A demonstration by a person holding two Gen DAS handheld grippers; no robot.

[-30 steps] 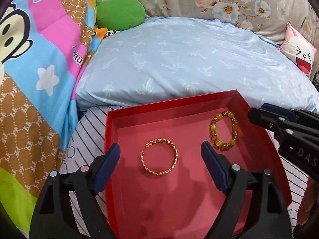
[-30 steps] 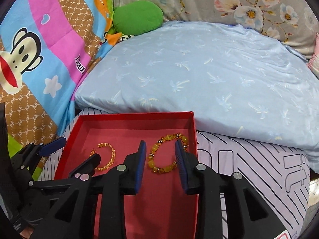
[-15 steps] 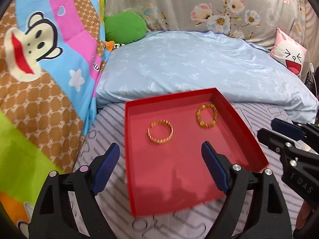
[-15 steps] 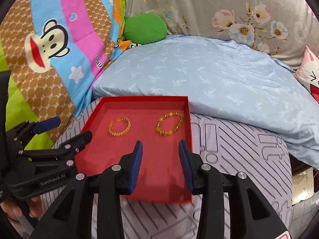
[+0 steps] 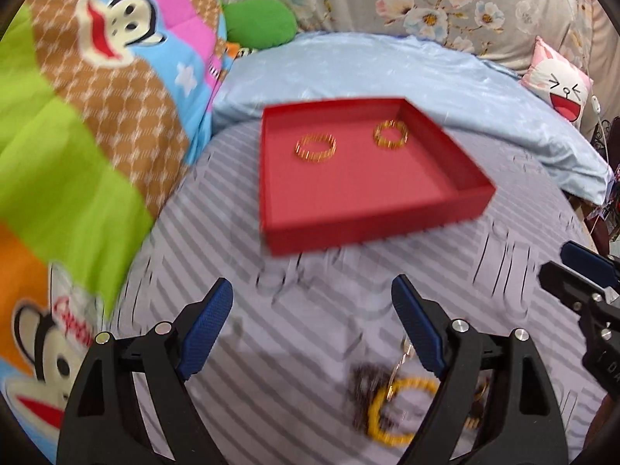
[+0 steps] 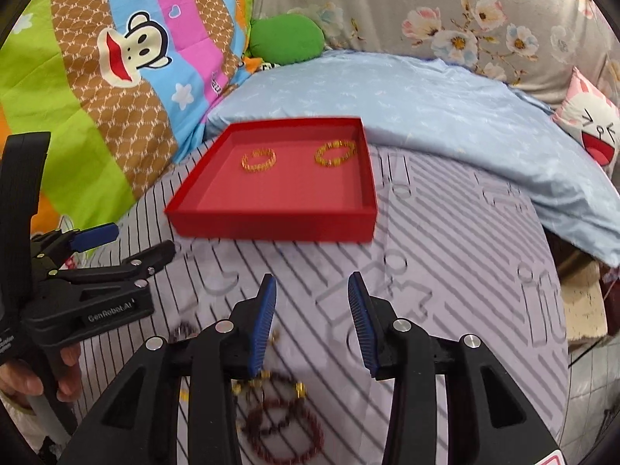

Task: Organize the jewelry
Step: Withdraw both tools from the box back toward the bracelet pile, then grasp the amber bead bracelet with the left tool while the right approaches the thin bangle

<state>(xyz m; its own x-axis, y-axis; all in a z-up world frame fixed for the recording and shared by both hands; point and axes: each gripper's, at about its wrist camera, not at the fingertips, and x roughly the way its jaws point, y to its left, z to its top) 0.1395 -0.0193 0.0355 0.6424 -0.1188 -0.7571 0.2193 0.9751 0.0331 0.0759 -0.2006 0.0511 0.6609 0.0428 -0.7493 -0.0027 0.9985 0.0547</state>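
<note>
A red tray (image 5: pixel 372 228) (image 6: pixel 271 228) lies on the striped bed cover. In it are a gold bangle (image 5: pixel 314 148) (image 6: pixel 259 160) on the left and a yellow bead bracelet (image 5: pixel 390 134) (image 6: pixel 335 154) on the right. My left gripper (image 5: pixel 312 325) is open and empty, hovering in front of the tray. A yellow ring bracelet (image 5: pixel 391 410) and dark beads (image 5: pixel 362 385) lie under its right finger. My right gripper (image 6: pixel 312 314) is open and empty, above a dark red bead bracelet (image 6: pixel 286 434) with small gold pieces (image 6: pixel 300 390). The left gripper also shows in the right wrist view (image 6: pixel 128 248).
A light blue pillow (image 5: pixel 387 73) (image 6: pixel 426 100) lies behind the tray. A cartoon monkey quilt (image 5: pixel 97 97) (image 6: pixel 116 58) rises on the left. A green cushion (image 6: pixel 286 38) and a white cat-face cushion (image 5: pixel 558 85) sit at the back. The bed edge drops off at the right (image 6: pixel 573 310).
Both grippers have pulled back from the tray toward me. The tray now looks smaller and farther. Loose bracelets on the cover have come into view under the grippers.
</note>
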